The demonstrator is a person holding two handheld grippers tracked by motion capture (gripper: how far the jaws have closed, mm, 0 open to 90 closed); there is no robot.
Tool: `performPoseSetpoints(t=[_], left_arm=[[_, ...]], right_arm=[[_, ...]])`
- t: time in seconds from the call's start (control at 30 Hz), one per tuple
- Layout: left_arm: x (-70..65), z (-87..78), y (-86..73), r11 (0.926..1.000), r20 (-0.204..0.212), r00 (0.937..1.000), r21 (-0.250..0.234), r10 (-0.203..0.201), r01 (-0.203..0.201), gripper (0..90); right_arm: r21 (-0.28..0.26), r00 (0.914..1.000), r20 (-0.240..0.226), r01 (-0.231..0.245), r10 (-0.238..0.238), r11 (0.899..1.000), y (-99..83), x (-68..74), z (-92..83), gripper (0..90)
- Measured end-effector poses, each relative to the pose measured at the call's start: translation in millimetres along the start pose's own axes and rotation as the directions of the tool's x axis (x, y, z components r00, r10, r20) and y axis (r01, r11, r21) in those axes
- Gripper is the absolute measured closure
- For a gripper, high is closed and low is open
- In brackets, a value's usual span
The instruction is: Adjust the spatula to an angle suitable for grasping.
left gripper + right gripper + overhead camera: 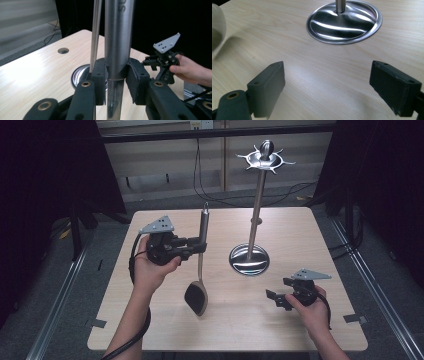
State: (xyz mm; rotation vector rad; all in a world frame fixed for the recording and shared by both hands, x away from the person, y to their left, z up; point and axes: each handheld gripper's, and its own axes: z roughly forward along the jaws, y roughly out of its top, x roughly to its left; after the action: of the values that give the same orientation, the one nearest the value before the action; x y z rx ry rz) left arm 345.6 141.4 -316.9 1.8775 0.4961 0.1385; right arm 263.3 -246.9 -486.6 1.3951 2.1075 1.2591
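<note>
The left tool [200, 245] is clamped on the metal handle of a ladle [199, 285], which is held upright above the worktop [150, 320], bowl end down. The dark bowl hangs just above the wood, left of the stand's round base [249, 259]. In the left gripper view the handle [117, 45] is seen seated squarely between the two pads [138, 80], with the stand's thin pole [96, 32] close behind it.

The step in hand is judged to be the hanging of the ladle on the stand [257, 205], whose hooked crown [265, 159] sits high on the pole. For this to be done well, the grip should be kept firm and centred so that the handle does not swing or slip. The handle's top end should be raised above the crown, and a free hook should be lined up before any lowering. The base is narrow, so a sideways knock on the pole is to be avoided.

The right tool [276, 299] is held low over the worktop's right front, jaws wide apart and empty, its pads [268, 87] facing the base [344, 21]. It is well placed to steady the base if needed.

The ladle is noted as a long bright tubular handle with a dark rounded bowl. No damage is seen.
</note>
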Motion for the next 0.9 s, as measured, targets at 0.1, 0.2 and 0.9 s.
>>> performPoseSetpoints(t=[0.1, 0.2, 0.9], left_arm=[[-2.7, 2.1, 5.0, 0.9995, -0.012, 0.9999, -0.031, 0.002, -0.002, 69.9], [-3.4, 3.5, 9.1, 0.9983, -0.018, 0.9998, -0.057, 0.006, -0.007, 69.9], [-9.5, 23.1, 30.5, 0.9957, -0.103, 0.9942, -0.083, 0.033, -0.041, 69.8]], right_arm=[[-0.004, 1.0000, 0.001, 0.004, -0.004, 1.000, 0.9, 1.2, -0.6, 12.4], [-0.006, 1.0000, -0.001, 0.008, -0.008, 1.000, 1.3, 2.0, -1.0, 12.4], [-0.024, 0.9999, -0.003, 0.011, -0.011, 1.000, 2.9, 4.2, -2.7, 11.7]])
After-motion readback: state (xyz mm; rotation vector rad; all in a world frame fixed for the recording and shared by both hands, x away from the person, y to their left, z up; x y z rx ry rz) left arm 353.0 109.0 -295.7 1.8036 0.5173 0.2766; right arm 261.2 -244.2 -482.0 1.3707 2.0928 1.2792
